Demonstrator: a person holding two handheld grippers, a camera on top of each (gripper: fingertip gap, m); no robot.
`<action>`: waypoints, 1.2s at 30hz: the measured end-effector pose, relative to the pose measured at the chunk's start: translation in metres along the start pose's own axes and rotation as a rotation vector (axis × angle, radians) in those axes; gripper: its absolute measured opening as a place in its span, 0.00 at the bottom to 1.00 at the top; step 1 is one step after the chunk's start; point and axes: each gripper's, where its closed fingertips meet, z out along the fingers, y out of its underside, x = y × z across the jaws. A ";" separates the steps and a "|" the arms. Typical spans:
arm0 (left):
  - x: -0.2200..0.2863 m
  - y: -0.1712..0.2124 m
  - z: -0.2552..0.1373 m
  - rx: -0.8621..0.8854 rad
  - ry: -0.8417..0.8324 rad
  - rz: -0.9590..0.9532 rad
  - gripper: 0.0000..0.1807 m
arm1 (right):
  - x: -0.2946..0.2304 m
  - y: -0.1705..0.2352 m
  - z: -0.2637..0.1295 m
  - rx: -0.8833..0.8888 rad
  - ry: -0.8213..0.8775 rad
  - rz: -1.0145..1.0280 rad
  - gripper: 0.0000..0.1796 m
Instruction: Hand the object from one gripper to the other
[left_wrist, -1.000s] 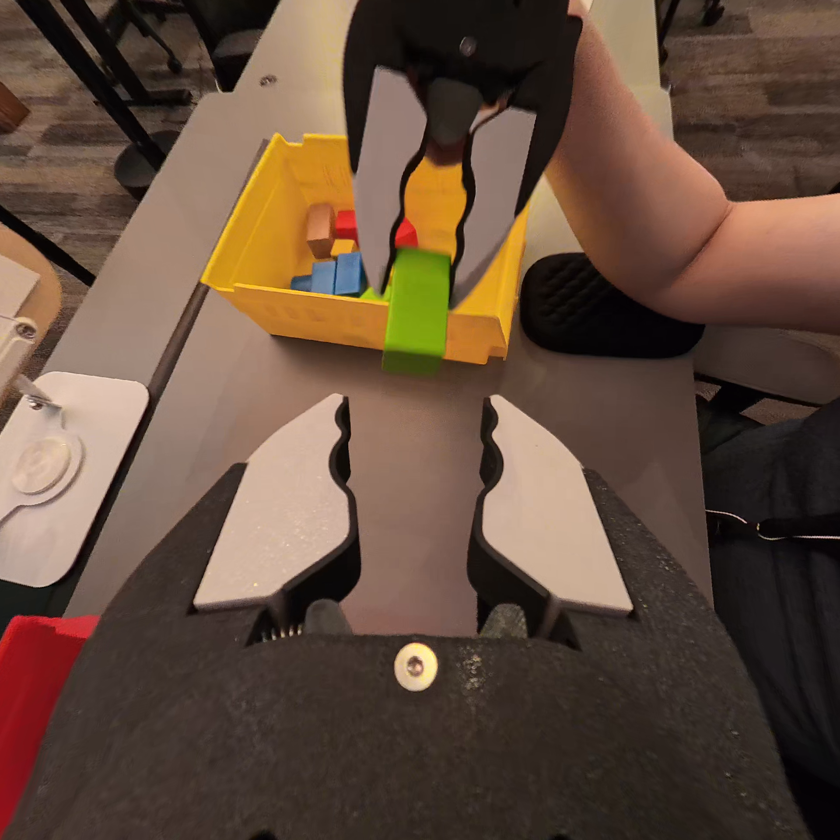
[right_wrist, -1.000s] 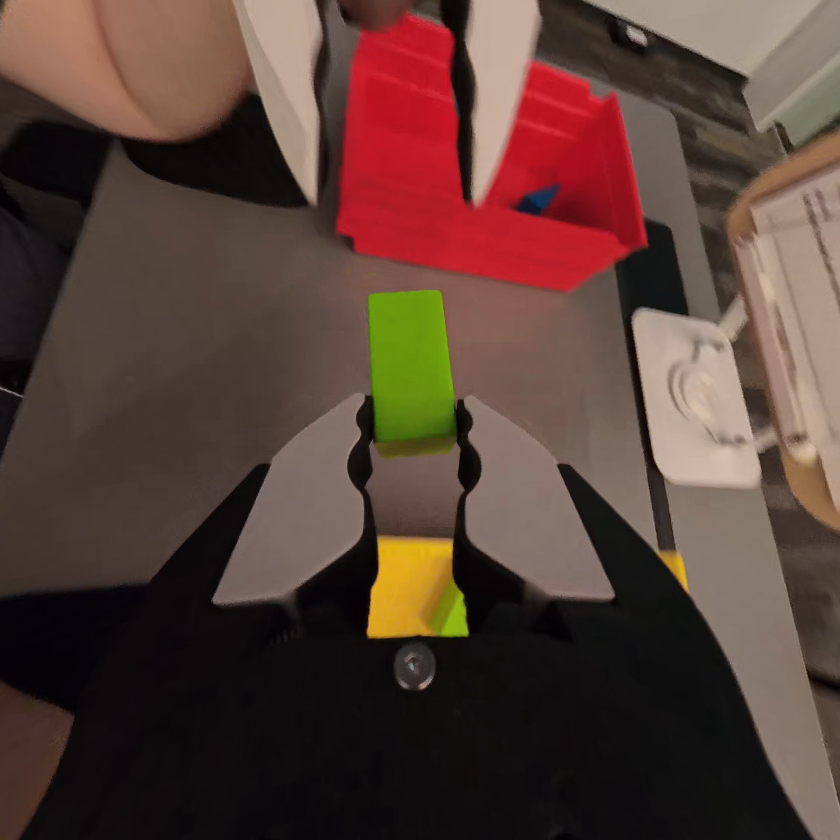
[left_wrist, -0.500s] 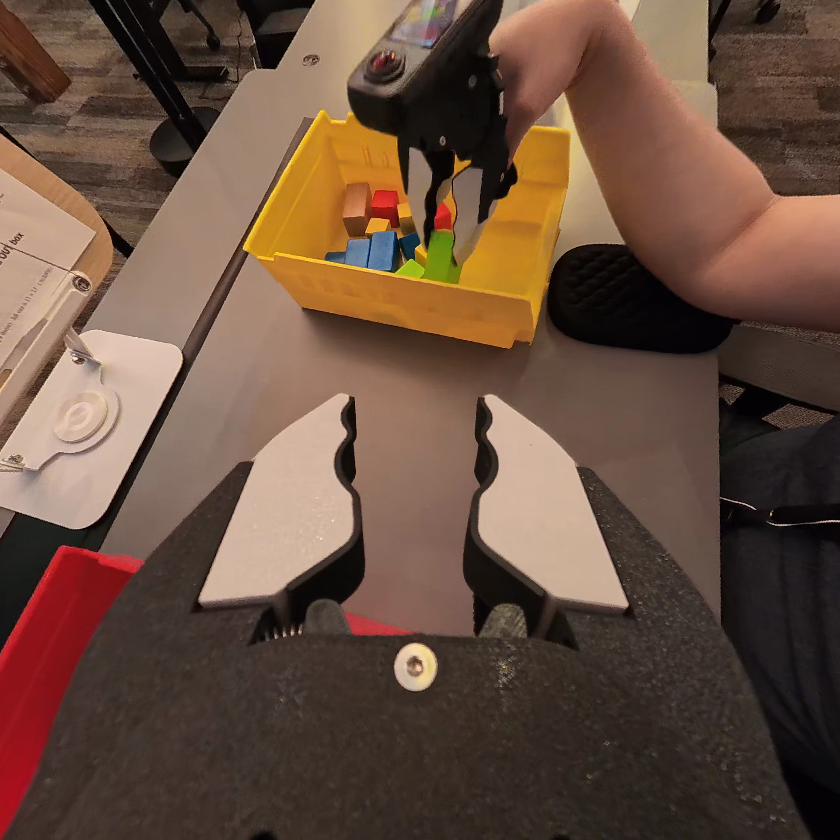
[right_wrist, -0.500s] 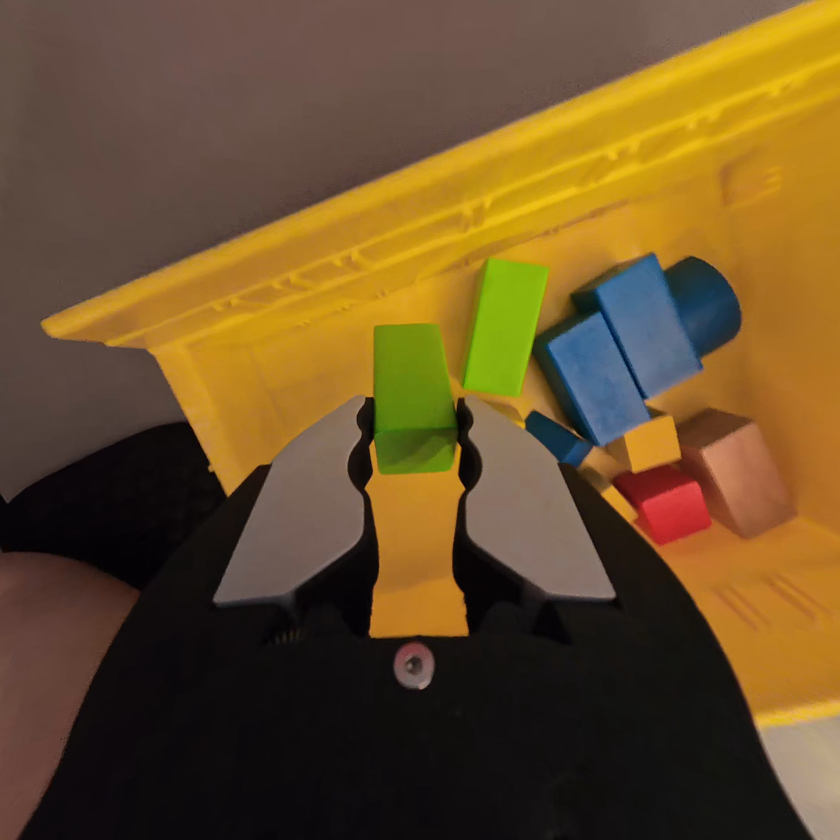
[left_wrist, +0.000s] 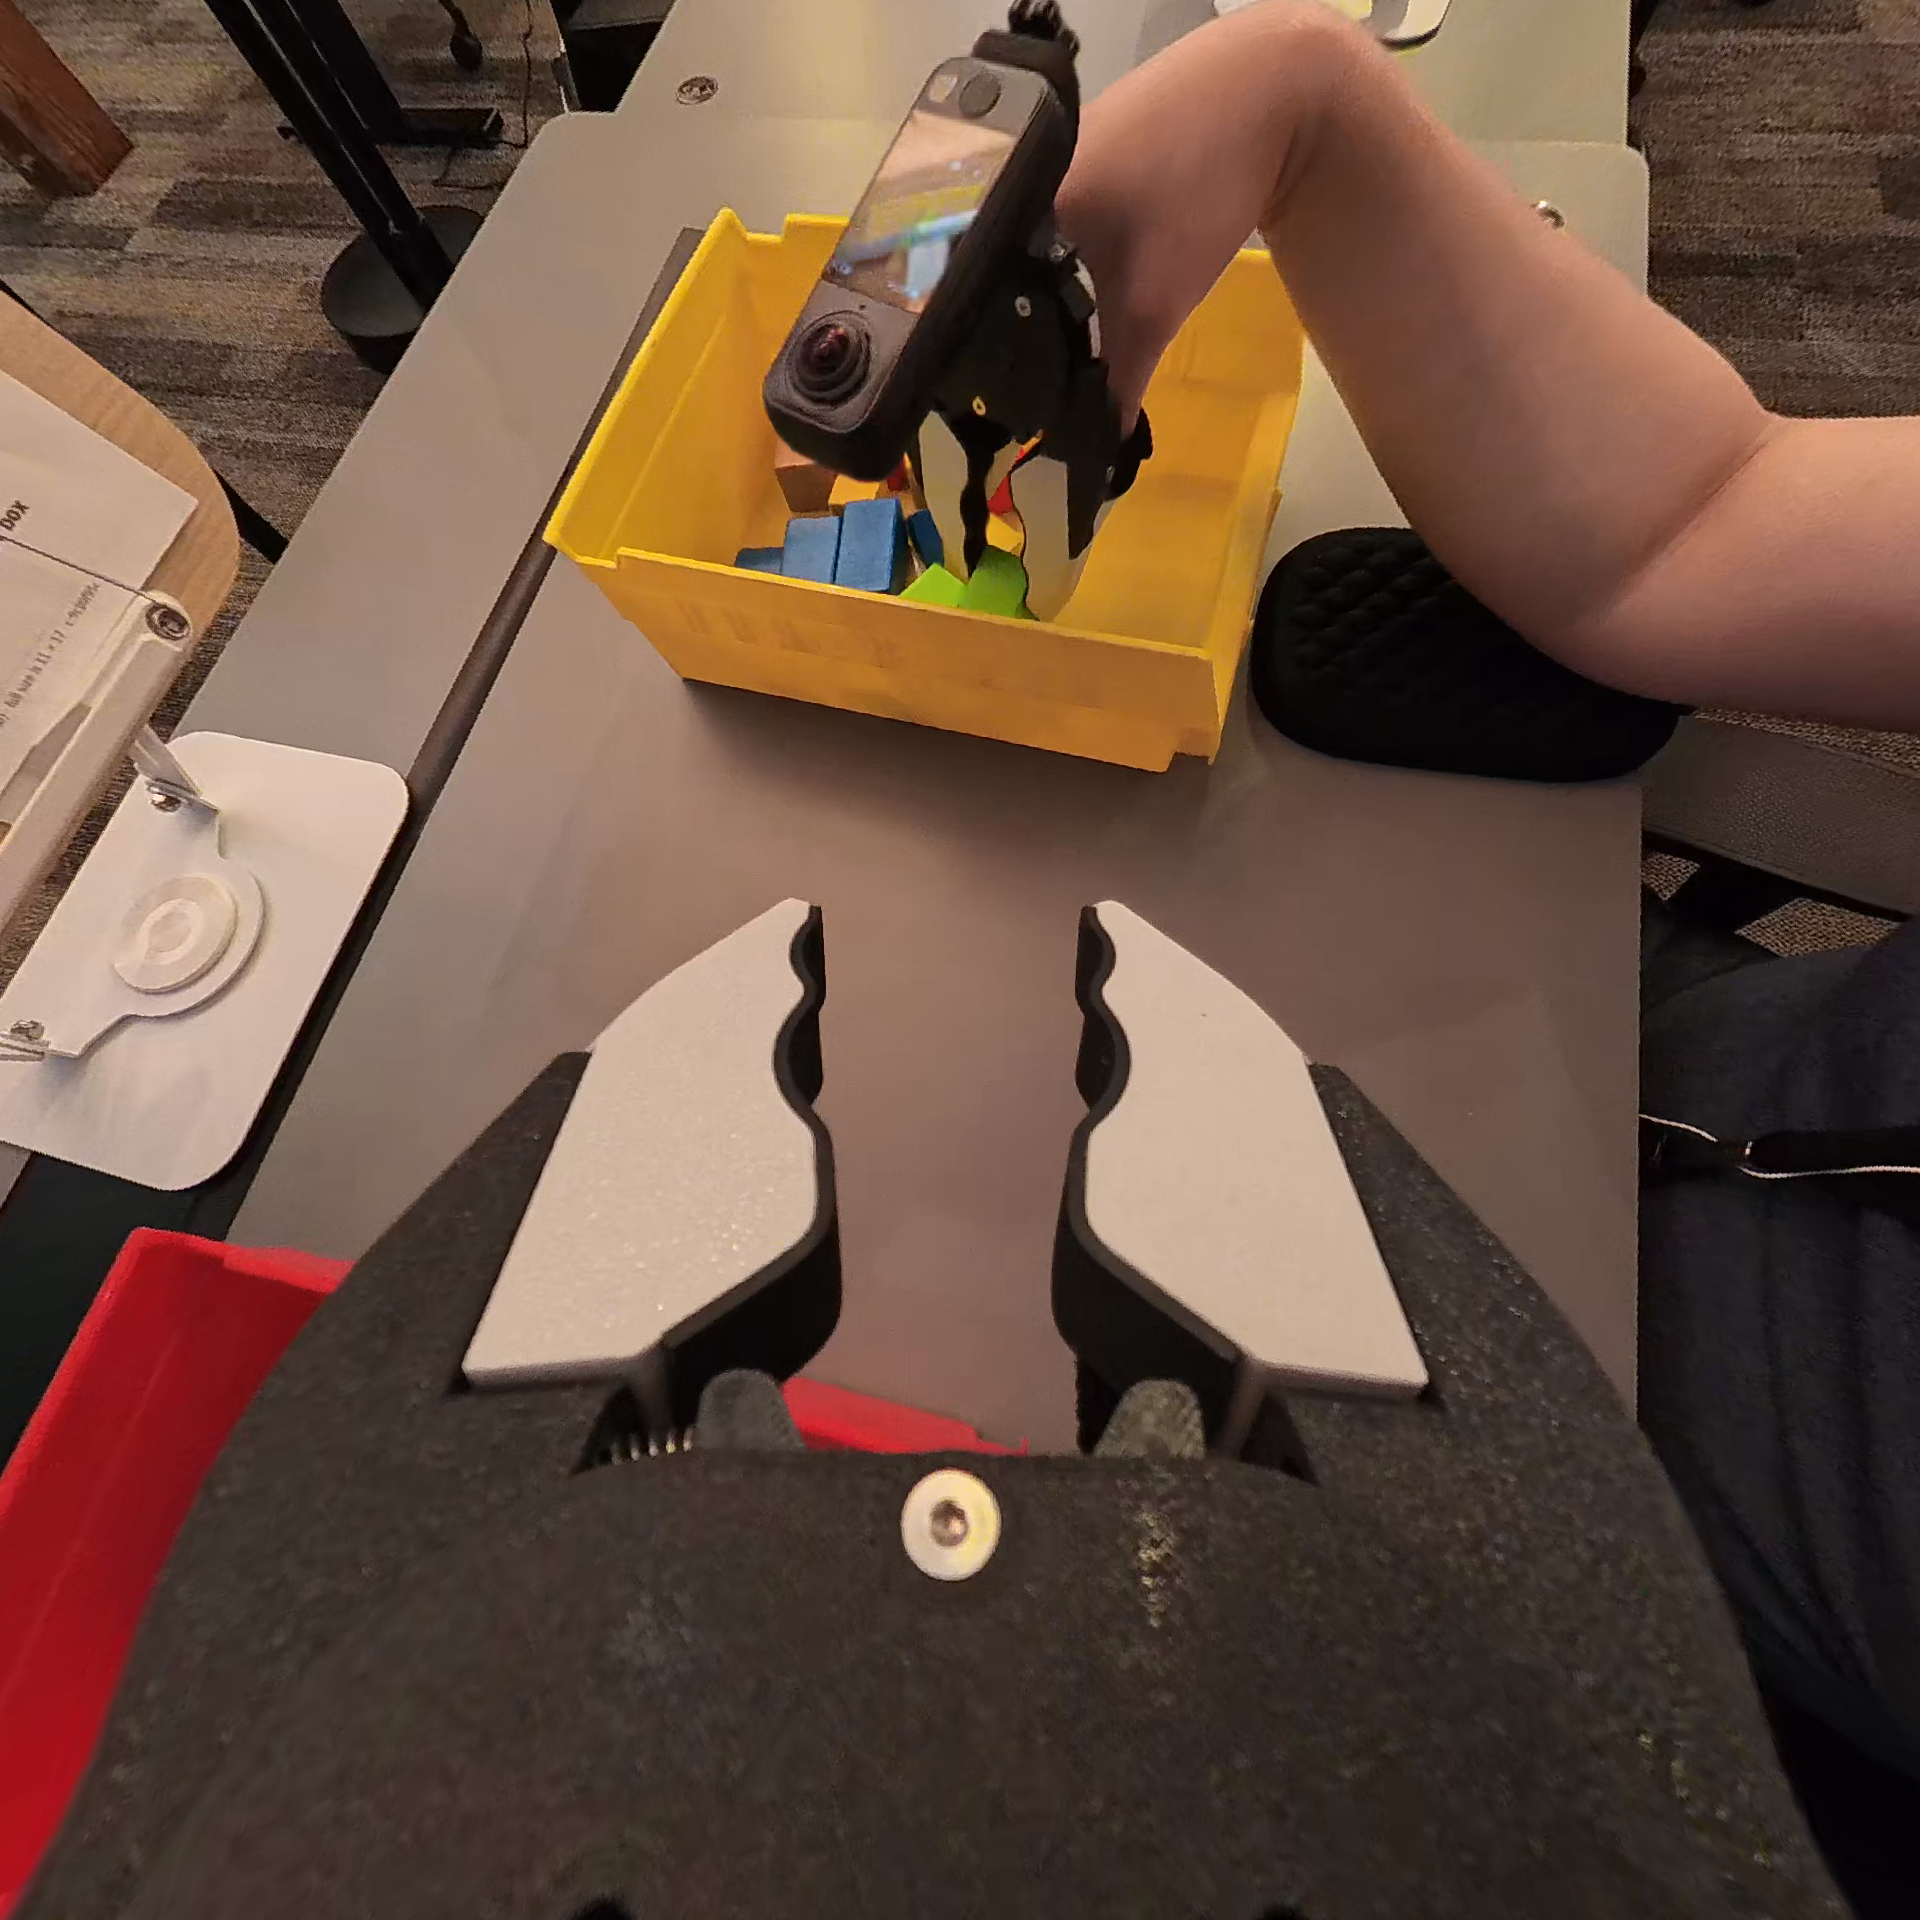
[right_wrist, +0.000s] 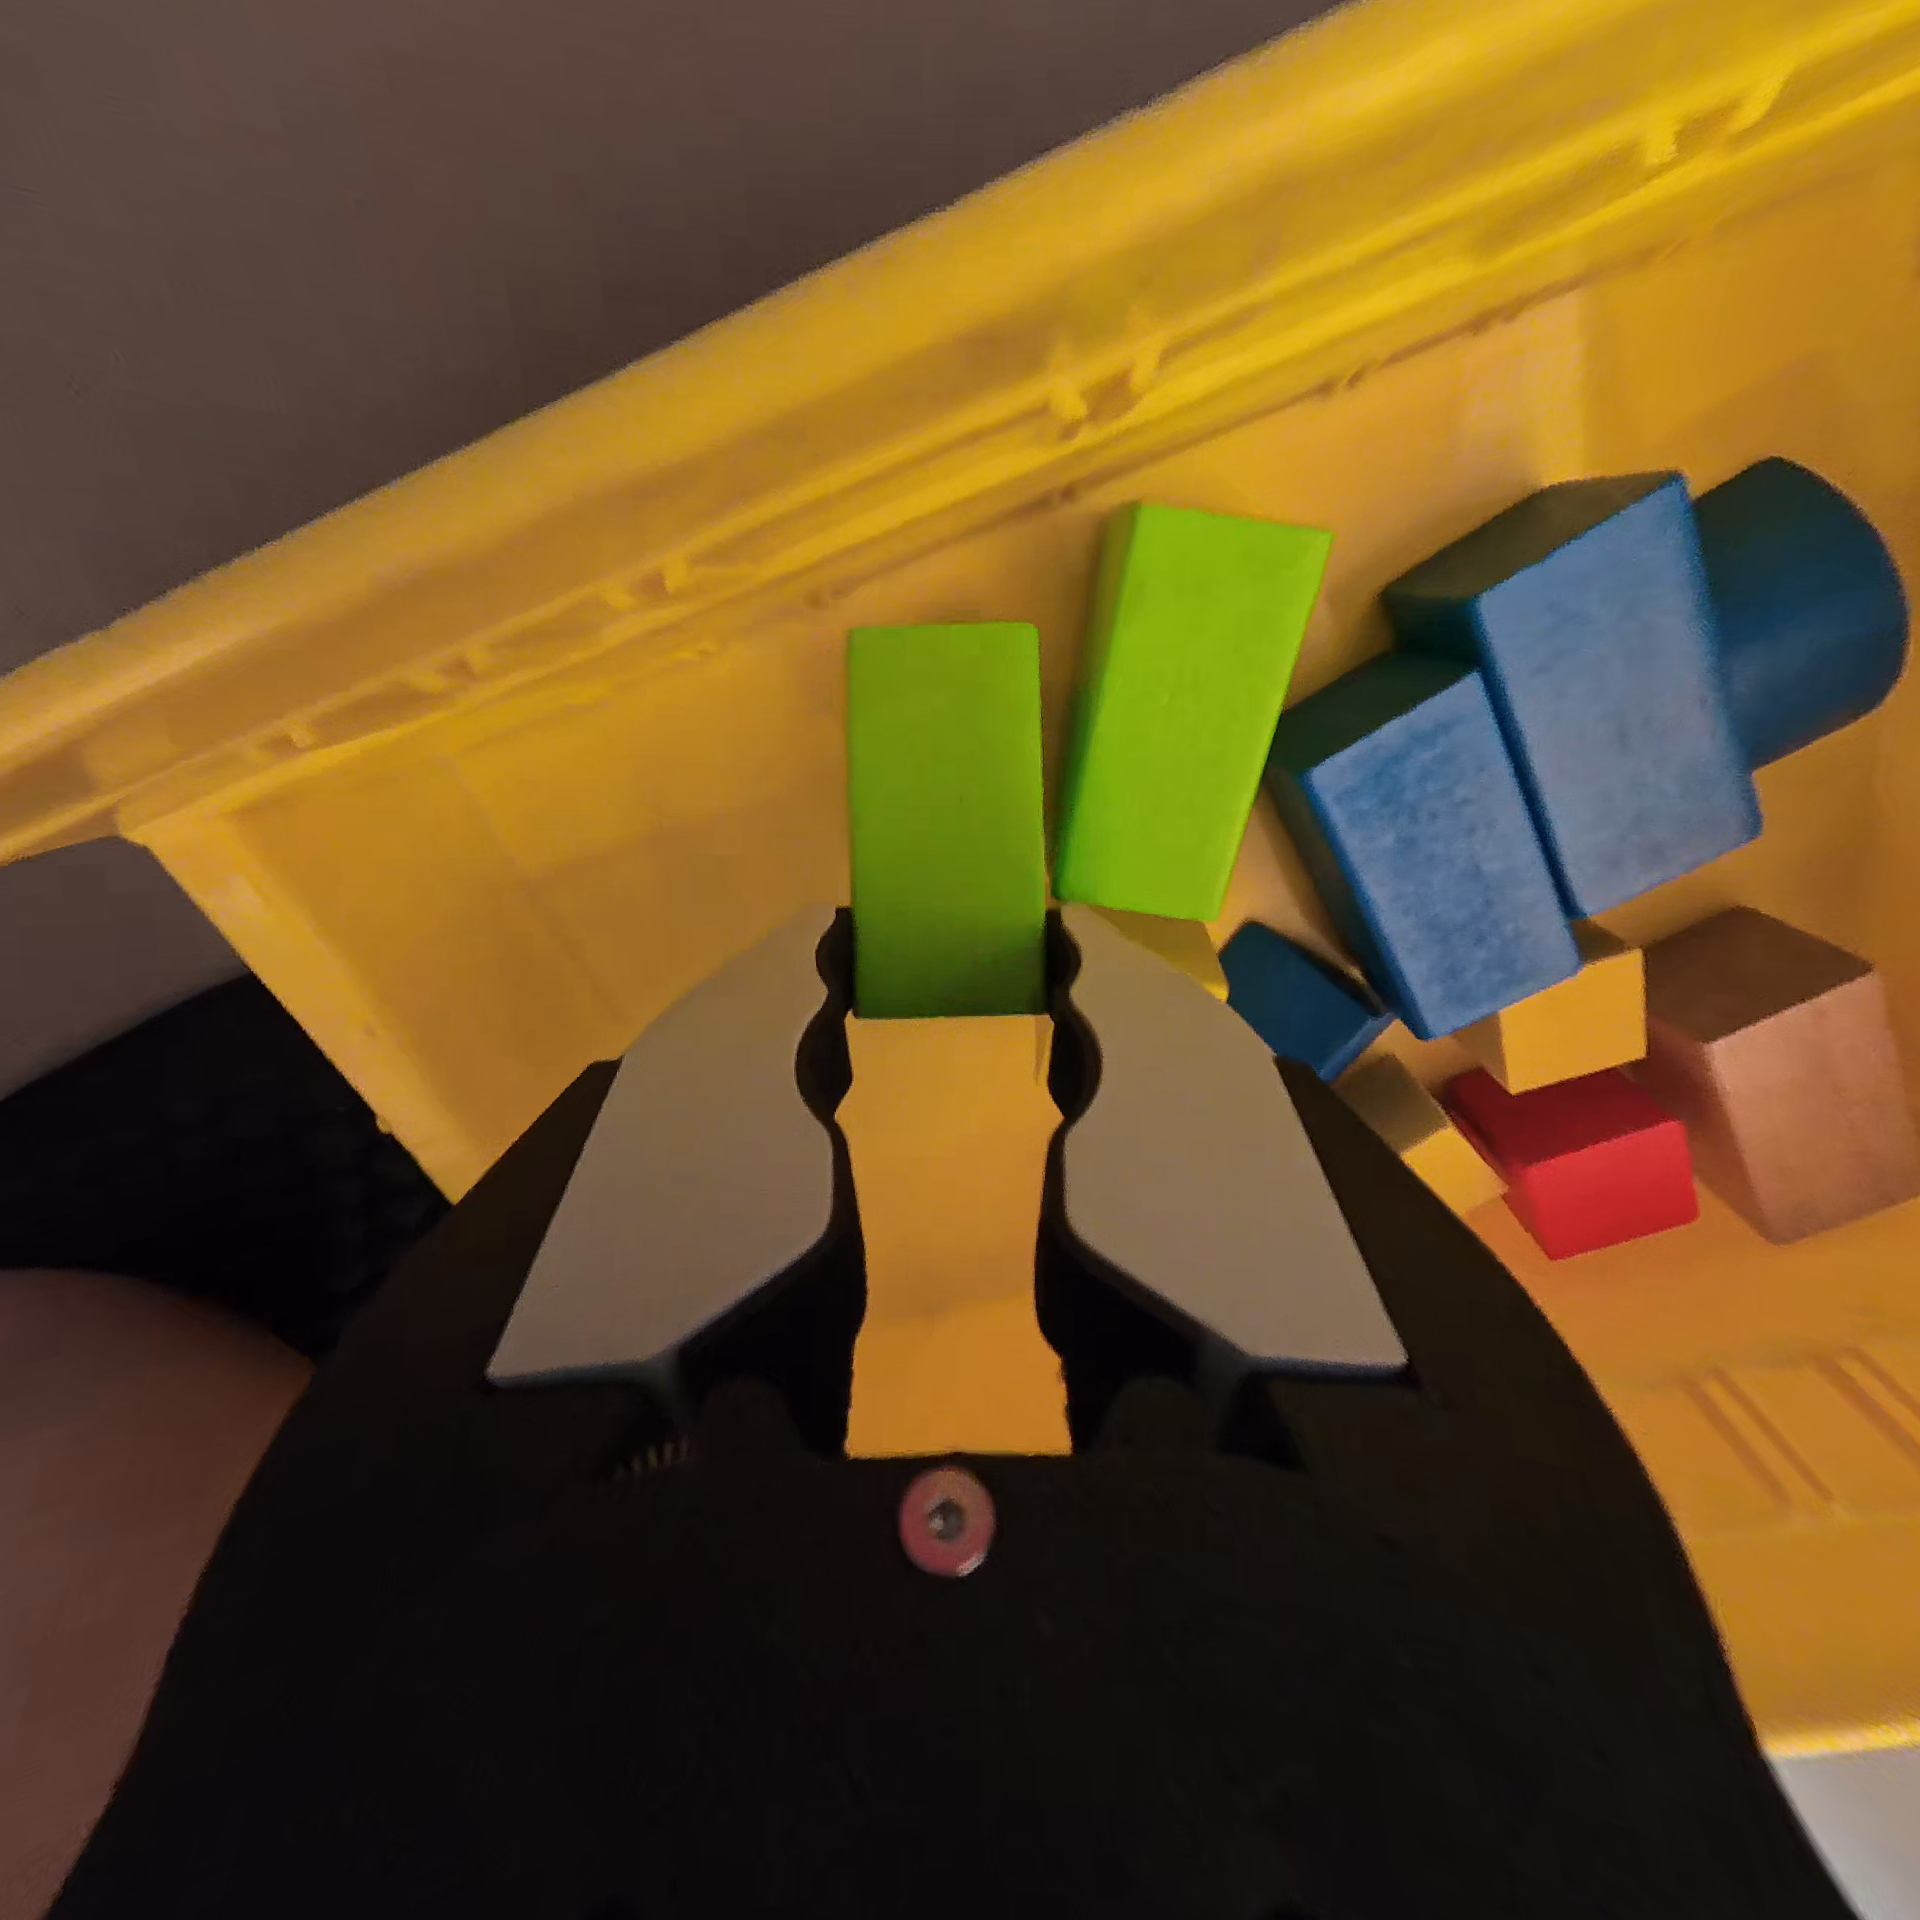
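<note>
Right gripper (right_wrist: 948, 961) clamps green block (right_wrist: 943, 800) by near end, down inside yellow bin (right_wrist: 727, 520). Left gripper (left_wrist: 948, 914) agape, empty, over table. Block likely light, rigid, smooth-painted; free far end best for second grip.

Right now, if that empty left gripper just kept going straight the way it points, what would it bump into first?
Probably the near wall of the yellow bin. The left gripper is open over bare grey table, with nothing between it and the bin. It may tilt downward, though, so it could meet the table first; depth is unclear.
</note>
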 end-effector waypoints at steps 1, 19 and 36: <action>0.000 0.000 0.000 -0.002 -0.001 0.000 0.26 | 0.000 -0.002 0.002 0.004 -0.011 0.008 0.20; 0.004 0.009 0.008 -0.066 0.007 0.018 0.25 | 0.007 0.002 0.017 -0.060 -0.045 0.073 0.20; -0.145 0.109 -0.081 -0.266 -0.620 -0.248 0.29 | 0.014 0.000 -0.035 0.127 0.084 0.060 0.21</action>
